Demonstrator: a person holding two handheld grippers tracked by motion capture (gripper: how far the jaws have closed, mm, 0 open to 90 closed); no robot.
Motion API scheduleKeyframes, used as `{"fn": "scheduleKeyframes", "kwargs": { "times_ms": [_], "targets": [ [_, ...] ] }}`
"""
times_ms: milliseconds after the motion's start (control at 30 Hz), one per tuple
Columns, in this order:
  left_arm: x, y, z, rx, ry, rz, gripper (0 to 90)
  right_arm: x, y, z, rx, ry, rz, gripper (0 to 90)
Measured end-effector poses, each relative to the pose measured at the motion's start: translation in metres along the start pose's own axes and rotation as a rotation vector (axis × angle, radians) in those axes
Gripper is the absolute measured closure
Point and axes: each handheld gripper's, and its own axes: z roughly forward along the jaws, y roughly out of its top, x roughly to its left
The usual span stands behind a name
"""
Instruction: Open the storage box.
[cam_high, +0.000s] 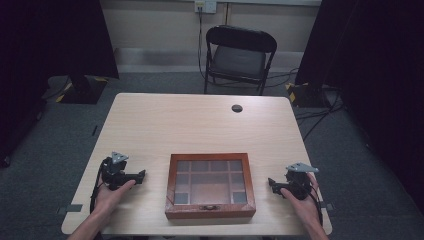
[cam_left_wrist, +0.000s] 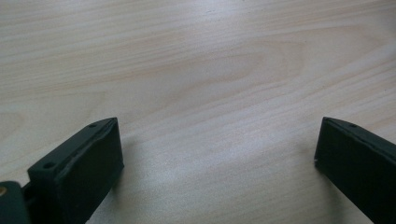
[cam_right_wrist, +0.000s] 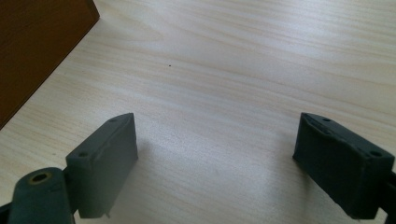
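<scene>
A brown wooden box (cam_high: 210, 185) with a glass lid over several compartments sits near the table's front edge, lid down, a small clasp on its front. My left gripper (cam_high: 141, 174) rests on the table to the box's left, held in a hand, jaws pointing toward the box. Its jaws stand wide apart (cam_left_wrist: 217, 147) over bare wood. To the right of the box, my right gripper (cam_high: 270, 182) lies in the other hand, pointing at the box. It is open too (cam_right_wrist: 217, 140), with the box's side (cam_right_wrist: 32, 46) at upper left.
The light wooden table (cam_high: 200, 125) has a round cable hole (cam_high: 237, 108) at the back. A black folding chair (cam_high: 239, 55) stands behind the table. Dark curtains hang at both sides, and cables lie on the grey floor.
</scene>
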Motion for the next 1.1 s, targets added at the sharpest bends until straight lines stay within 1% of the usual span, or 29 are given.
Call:
{"fn": "scheduleKeyframes", "kwargs": {
  "times_ms": [67, 133, 200, 233, 300, 333, 367, 400, 433, 500, 600, 667, 767, 800, 833, 867, 900, 933, 967, 1000, 1033, 1067, 1100],
  "targets": [
    [0.0, 0.0, 0.0, 0.0, 0.0, 0.0, 0.3, 0.0, 0.001, 0.0, 0.007, 0.002, 0.002, 12.7],
    [0.0, 0.0, 0.0, 0.002, -0.002, 0.002, 0.1, 0.001, 0.001, 0.0, 0.009, 0.012, -0.012, 13.0],
    [0.0, 0.001, 0.001, 0.001, 0.0, 0.004, 0.0, 0.003, 0.002, -0.001, 0.016, 0.018, -0.014, 14.0],
    [0.001, 0.001, 0.001, 0.002, -0.007, 0.009, 0.0, 0.003, 0.002, -0.001, 0.016, 0.018, -0.014, 14.0],
    [0.001, 0.001, 0.001, 0.001, -0.009, 0.014, 0.0, 0.004, 0.004, -0.002, 0.027, 0.037, -0.005, 15.8],
    [0.001, 0.001, 0.001, 0.004, -0.013, 0.018, 0.0, 0.004, 0.006, -0.003, 0.029, 0.061, -0.004, 20.6],
    [0.001, 0.001, 0.001, 0.004, -0.013, 0.018, 0.0, 0.004, 0.006, -0.003, 0.029, 0.061, -0.004, 20.6],
    [0.001, 0.002, 0.001, 0.004, -0.016, 0.02, 0.0, 0.006, 0.009, -0.007, 0.015, 0.077, 0.002, 20.6],
    [0.002, 0.002, 0.002, 0.003, -0.018, 0.021, 0.0, 0.006, 0.01, -0.008, 0.009, 0.083, 0.001, 21.4],
    [0.003, 0.002, 0.002, 0.004, -0.027, 0.028, 0.0, 0.007, 0.014, -0.013, 0.0, 0.119, 0.012, 24.0],
    [0.003, 0.002, 0.002, 0.001, -0.028, 0.03, 0.0, 0.009, 0.019, -0.018, -0.006, 0.193, 0.009, 28.1],
    [0.003, 0.002, 0.002, 0.002, -0.028, 0.03, 0.0, 0.01, 0.02, -0.019, -0.012, 0.197, 0.01, 29.0],
    [0.003, 0.002, 0.003, -0.001, -0.032, 0.033, 0.0, 0.014, 0.026, -0.025, -0.031, 0.245, 0.005, 32.9],
    [0.004, 0.002, 0.003, 0.001, -0.037, 0.035, 0.0, 0.017, 0.029, -0.028, -0.047, 0.263, -0.003, 33.3],
    [0.004, 0.002, 0.003, 0.001, -0.037, 0.035, 0.0, 0.017, 0.029, -0.028, -0.047, 0.263, -0.003, 33.3],
    [0.004, 0.003, 0.003, 0.001, -0.039, 0.041, 0.0, 0.022, 0.032, -0.033, -0.06, 0.288, -0.011, 39.0],
    [0.004, 0.003, 0.003, 0.001, -0.039, 0.041, 0.0, 0.022, 0.032, -0.033, -0.06, 0.288, -0.011, 39.0],
    [0.004, 0.003, 0.003, 0.002, -0.042, 0.046, 0.0, 0.027, 0.036, -0.037, -0.077, 0.312, -0.024, 39.6],
    [0.004, 0.003, 0.003, 0.002, -0.042, 0.046, 0.0, 0.029, 0.037, -0.038, -0.082, 0.318, -0.026, 40.4],
    [0.005, 0.003, 0.003, 0.002, -0.044, 0.047, 0.0, 0.033, 0.039, -0.041, -0.085, 0.336, -0.036, 41.6],
    [0.005, 0.003, 0.003, 0.002, -0.044, 0.047, 0.0, 0.033, 0.039, -0.041, -0.085, 0.336, -0.036, 41.6],
    [0.005, 0.003, 0.003, 0.002, -0.044, 0.047, 0.0, 0.038, 0.042, -0.043, -0.091, 0.368, -0.056, 42.3],
    [0.005, 0.003, 0.003, 0.002, -0.044, 0.047, 0.0, 0.04, 0.043, -0.045, -0.096, 0.387, -0.063, 43.2]
  ]
}}
